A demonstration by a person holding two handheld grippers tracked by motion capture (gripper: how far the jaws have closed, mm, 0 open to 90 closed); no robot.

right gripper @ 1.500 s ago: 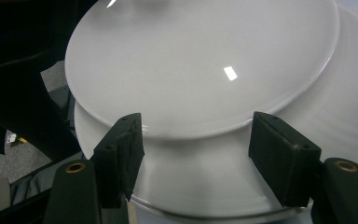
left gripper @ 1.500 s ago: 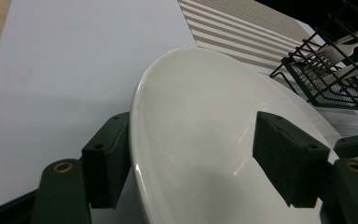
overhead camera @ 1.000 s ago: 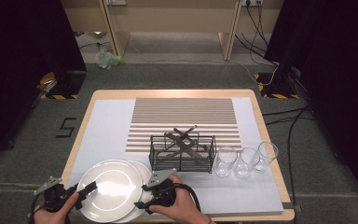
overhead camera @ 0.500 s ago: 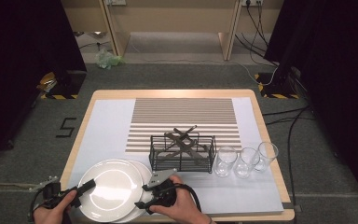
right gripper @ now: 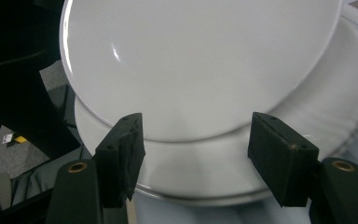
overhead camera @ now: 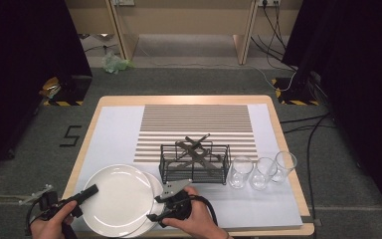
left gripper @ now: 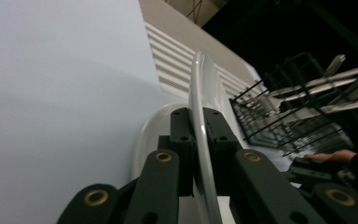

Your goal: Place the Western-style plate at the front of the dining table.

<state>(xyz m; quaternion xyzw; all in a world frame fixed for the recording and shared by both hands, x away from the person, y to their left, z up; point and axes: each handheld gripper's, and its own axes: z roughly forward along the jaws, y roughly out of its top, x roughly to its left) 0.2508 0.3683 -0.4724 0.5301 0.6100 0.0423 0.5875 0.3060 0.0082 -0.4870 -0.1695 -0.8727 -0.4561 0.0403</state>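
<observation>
the left hand-held gripper (left gripper: 200,154) has just been closing and now pinches the rim of the top plate (overhead camera: 117,199), which lies on a second plate (right gripper: 223,177) between the two grippers. the right hand-held gripper (right gripper: 196,154) is spread, just short of the plates. next, probably a lift toward the rack (overhead camera: 195,163) beyond it. white mat on the counter (overhead camera: 291,149), grey floor, dark curtains.

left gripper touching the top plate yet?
Touching. In the left gripper view, the left gripper has just closed, both pads pressed on the rim of the top plate.
</observation>
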